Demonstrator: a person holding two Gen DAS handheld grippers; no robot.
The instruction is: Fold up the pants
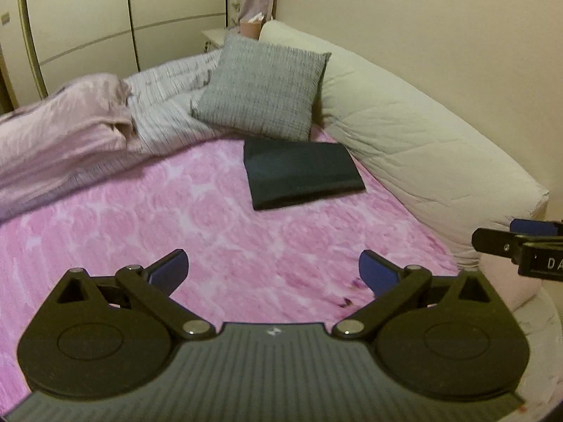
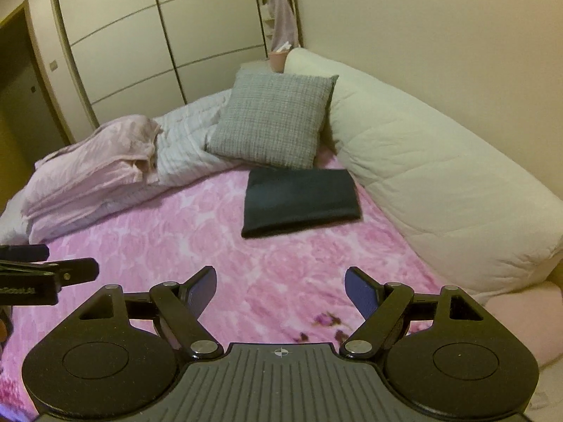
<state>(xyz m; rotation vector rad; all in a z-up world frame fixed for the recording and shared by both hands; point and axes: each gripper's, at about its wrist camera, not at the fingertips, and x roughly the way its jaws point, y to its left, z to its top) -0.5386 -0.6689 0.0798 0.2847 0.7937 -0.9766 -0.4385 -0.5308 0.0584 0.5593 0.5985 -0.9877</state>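
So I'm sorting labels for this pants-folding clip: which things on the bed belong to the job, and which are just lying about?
Job:
dark folded pants, on the pink floral bedspread
left gripper, jaws open, empty
right gripper, jaws open, empty

Lying about:
grey square knitted cushion
pale pink crumpled sheet
white striped duvet
cream quilted bolster

Bedroom, seen past my hand-held gripper. Bed (image 2: 147, 246) ahead, pink rose-patterned cover. Grey cushion (image 2: 271, 119) farther on, leaning against a long cream bolster (image 2: 440, 190) along the plain cream wall (image 2: 440, 35) to my right. Rumpled pink and striped bedding (image 2: 116, 161) ahead left. Pale sliding-door wardrobe (image 2: 140, 42) beyond. Dim, warm light.
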